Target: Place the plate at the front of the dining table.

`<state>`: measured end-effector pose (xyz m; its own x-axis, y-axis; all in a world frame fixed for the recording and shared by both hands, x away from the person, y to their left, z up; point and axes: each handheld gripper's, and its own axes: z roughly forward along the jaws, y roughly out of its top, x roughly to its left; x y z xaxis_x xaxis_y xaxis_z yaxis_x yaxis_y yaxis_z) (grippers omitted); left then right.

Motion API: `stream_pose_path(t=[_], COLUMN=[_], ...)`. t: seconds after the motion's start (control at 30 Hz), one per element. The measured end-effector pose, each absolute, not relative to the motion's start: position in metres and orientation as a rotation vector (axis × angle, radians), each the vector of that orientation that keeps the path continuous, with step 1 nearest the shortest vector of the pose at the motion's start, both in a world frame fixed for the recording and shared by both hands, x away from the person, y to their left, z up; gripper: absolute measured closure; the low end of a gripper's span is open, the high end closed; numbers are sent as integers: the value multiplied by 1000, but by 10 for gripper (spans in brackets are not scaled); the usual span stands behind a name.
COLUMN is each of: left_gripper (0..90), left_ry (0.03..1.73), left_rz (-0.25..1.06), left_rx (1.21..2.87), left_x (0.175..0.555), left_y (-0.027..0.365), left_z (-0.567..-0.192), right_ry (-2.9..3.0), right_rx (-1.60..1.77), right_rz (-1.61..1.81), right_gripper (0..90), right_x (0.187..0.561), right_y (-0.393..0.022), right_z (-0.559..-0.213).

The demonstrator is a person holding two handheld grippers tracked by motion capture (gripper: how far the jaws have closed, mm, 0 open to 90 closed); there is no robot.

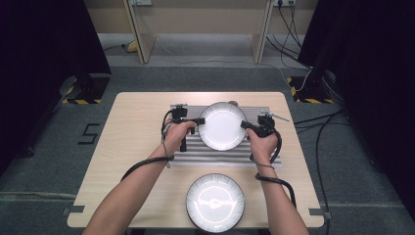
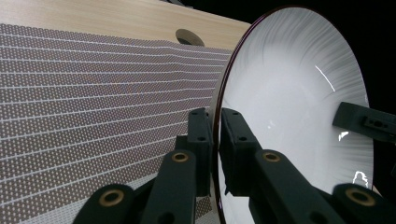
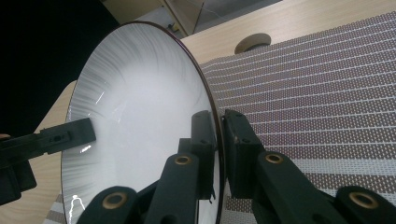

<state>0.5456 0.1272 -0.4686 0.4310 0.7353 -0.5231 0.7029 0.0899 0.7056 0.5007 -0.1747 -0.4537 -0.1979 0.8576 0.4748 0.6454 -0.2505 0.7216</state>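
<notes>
**Plate clamped from both sides**

Here a white plate (image 1: 222, 126) is held over the striped mat (image 1: 193, 151), at the far middle of the table (image 1: 132, 142). Its left rim is pinched by the left gripper (image 1: 199, 120), jaws closed on the edge. Its right rim is clamped likewise by the right gripper (image 1: 243, 125). A second white plate (image 1: 215, 202) is seen lying flat at the near edge, well apart from the first.
</notes>
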Motion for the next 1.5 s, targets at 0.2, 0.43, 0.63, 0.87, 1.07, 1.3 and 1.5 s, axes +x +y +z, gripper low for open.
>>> stream_pose_path(t=[0.2, 0.43, 0.63, 0.87, 1.07, 1.3, 1.5], left_gripper=[824, 824, 823, 821, 819, 815, 815], left_ry=[1295, 1306, 1316, 1343, 1362, 1378, 1389], left_rz=[32, 31, 25, 13, 7, 2, 0], left_rx=[1624, 1623, 1627, 1631, 1639, 1646, 1652], left_x=[547, 549, 550, 552, 555, 557, 559], left_y=[127, 126, 127, 126, 126, 124, 123], left_z=[-472, -475, -478, -485, -490, -495, -497], right_ry=[1774, 1780, 1783, 1790, 1796, 1800, 1801], right_rx=[1843, 1848, 1861, 1873, 1885, 1899, 1909], right_rz=[1418, 1406, 1397, 1378, 1362, 1347, 1336], right_gripper=[833, 832, 832, 832, 833, 834, 832], right_x=[502, 504, 506, 509, 511, 513, 515], right_y=[-174, -174, -173, -172, -171, -170, -171], right_z=[-456, -459, -462, -468, -472, -476, -478])
